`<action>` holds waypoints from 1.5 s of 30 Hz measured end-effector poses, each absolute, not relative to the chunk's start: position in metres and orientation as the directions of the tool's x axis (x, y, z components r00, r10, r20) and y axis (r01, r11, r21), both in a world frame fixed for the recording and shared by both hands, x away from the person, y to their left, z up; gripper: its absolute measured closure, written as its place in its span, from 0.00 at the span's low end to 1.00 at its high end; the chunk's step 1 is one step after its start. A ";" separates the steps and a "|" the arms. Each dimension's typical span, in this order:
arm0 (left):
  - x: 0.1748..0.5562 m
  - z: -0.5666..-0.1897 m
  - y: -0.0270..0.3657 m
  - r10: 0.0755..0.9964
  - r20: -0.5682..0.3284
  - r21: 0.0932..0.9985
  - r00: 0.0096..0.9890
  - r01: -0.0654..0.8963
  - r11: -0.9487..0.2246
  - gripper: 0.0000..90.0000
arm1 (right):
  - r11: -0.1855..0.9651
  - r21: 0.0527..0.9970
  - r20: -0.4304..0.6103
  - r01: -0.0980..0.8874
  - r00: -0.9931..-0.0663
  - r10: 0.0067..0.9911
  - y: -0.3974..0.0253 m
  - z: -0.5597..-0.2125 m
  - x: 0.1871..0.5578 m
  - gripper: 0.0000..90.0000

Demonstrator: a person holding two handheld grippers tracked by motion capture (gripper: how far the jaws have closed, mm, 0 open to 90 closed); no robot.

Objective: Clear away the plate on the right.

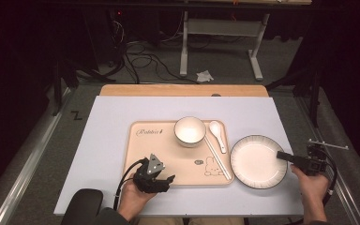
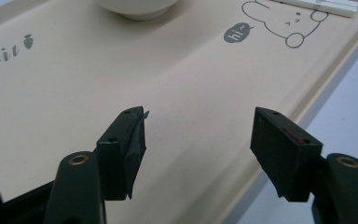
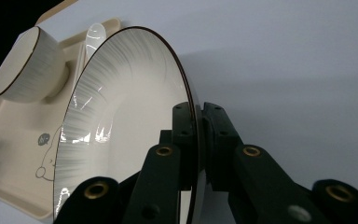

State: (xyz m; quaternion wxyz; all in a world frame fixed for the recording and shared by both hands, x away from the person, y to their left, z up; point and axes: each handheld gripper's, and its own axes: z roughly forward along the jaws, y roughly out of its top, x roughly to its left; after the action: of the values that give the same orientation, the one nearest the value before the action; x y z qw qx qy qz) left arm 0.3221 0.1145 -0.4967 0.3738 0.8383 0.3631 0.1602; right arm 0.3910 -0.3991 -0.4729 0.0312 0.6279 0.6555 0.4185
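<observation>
The surface (image 1: pixel 108 140), pale lavender-white, carried everything in front of you. On it lay the beige tray (image 1: pixel 145 150), printed with a rabbit drawing (image 1: pixel 211 167) and a small "hi" bubble near its right front corner. Three things sat in the tray: a white bowl (image 1: pixel 190 130) with a dark rim at the far middle, empty as far as the high view showed; a white ceramic spoon (image 1: pixel 218 133) just right of the bowl; and a pair of pale chopsticks (image 1: pixel 218 161) running along the tray's right side, past the rabbit.

The plate (image 1: pixel 258 161), white with a dark rim and fine grey streaks, was empty and rested on the surface just beside the tray's right edge.

Your right tool (image 1: pixel 286 156) was clamped on the plate's right rim; in the right gripper view the rim (image 3: pixel 193 116) ran between the two black jaws, which pressed it from either side.

Your left tool (image 1: pixel 161 180) sat over the tray's near edge, left of the rabbit. Its jaws stood spread apart with nothing between them, the bare tray floor (image 2: pixel 191 107) showing through the gap.
</observation>
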 end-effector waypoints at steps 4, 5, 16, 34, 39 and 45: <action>0.322 -0.497 0.113 0.723 -0.001 0.743 0.691 0.484 -0.462 0.40 | -0.141 0.596 0.486 0.791 -0.216 0.847 -0.398 -0.471 0.389 0.95; 0.322 -0.497 0.113 0.722 0.001 0.744 0.692 0.482 -0.463 0.40 | -0.146 0.598 0.488 0.788 -0.214 0.846 -0.398 -0.471 0.388 0.95; 0.323 -0.495 0.107 0.703 0.009 0.749 0.711 0.461 -0.476 0.37 | -0.145 0.614 0.499 0.776 -0.239 0.833 -0.394 -0.463 0.378 0.96; 0.326 -0.483 0.091 0.643 -0.083 0.786 0.761 0.447 -0.427 0.33 | -0.072 0.629 0.505 0.774 -0.336 0.795 -0.364 -0.454 0.367 0.96; 0.325 -0.481 0.087 0.628 -0.084 0.795 0.773 0.432 -0.425 0.33 | -0.036 0.628 0.500 0.777 -0.367 0.784 -0.350 -0.452 0.369 0.96; 0.325 -0.480 0.085 0.607 -0.099 0.810 0.788 0.419 -0.411 0.35 | 0.001 0.625 0.502 0.780 -0.403 0.765 -0.335 -0.453 0.373 0.96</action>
State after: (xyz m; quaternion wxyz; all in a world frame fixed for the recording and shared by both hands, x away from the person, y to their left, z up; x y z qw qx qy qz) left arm 0.3250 0.0849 -0.4799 0.4468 0.8333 0.3079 0.1055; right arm 0.3733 -0.3353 -0.4530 -0.0084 0.5462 0.7074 0.4484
